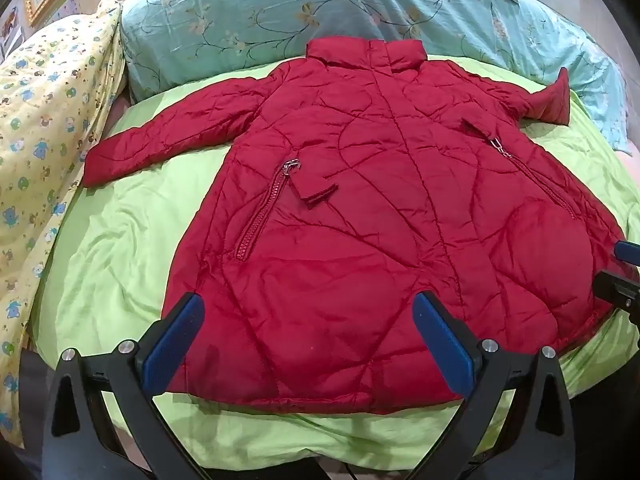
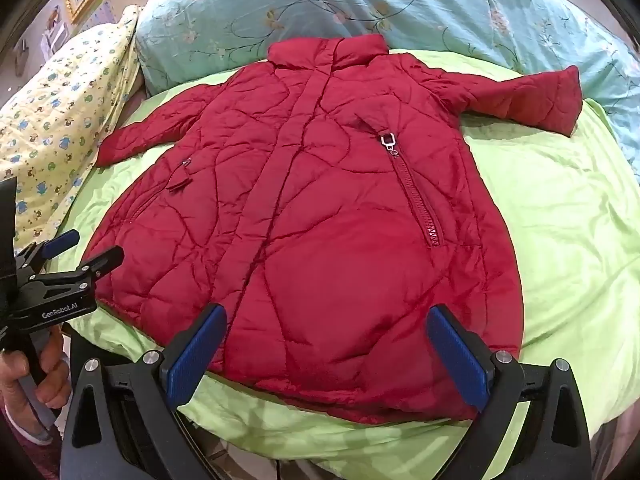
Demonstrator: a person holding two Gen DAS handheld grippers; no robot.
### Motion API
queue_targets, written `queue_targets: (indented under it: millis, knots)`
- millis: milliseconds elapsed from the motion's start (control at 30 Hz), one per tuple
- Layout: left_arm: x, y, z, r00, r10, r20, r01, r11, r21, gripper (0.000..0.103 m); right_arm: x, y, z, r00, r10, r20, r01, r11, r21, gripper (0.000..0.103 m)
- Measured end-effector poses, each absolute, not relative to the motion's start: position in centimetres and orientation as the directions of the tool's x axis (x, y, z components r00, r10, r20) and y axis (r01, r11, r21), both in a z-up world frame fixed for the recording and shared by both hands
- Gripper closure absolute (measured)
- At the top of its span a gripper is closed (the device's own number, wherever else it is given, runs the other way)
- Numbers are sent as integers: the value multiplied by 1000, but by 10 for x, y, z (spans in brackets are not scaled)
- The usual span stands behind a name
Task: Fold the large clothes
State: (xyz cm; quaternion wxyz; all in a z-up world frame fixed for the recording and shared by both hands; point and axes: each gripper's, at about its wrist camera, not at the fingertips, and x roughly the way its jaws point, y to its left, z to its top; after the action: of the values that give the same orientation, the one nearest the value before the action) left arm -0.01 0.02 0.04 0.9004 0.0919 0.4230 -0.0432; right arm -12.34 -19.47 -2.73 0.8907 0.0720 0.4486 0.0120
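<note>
A red quilted jacket [image 1: 360, 216] lies spread flat, front up, on a light green sheet [image 1: 120, 240], collar far, hem near, both sleeves out to the sides. It also shows in the right wrist view [image 2: 320, 216]. My left gripper [image 1: 308, 324] is open and empty, hovering over the hem near its left part. My right gripper [image 2: 328, 336] is open and empty, over the hem's right part. In the right wrist view the left gripper [image 2: 80, 250] shows at the left edge, held by a hand.
A teal floral quilt [image 1: 280, 12] lies behind the collar. A yellow printed blanket [image 1: 44, 120] is bunched along the left. The jacket's right sleeve [image 2: 532, 96] rests partly against the teal quilt. The sheet's near edge [image 1: 320, 440] is just below the hem.
</note>
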Motion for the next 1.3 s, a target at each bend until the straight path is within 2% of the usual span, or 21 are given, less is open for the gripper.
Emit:
queue_targets:
  millis: [333,633,933,1300]
  knots:
    - [-2,0,8,637,-8,-771,154,981,117,0,-123,-192,-22,608,97,-788,31,989,145,2]
    - [0,2,-1,641,39,-767,148,974,174,0,-122,-188,-21,640,128,-758,12,984,176,2]
    - [1,3,-2,642,44,-766,147,973,178,0,-120,-185,-20,641,139,-755,1,983,182,2]
    - [9,4,-5,595,43,-803,161,972,171,0,-114,-183,-20,637,133,-760,-8,986,166,2]
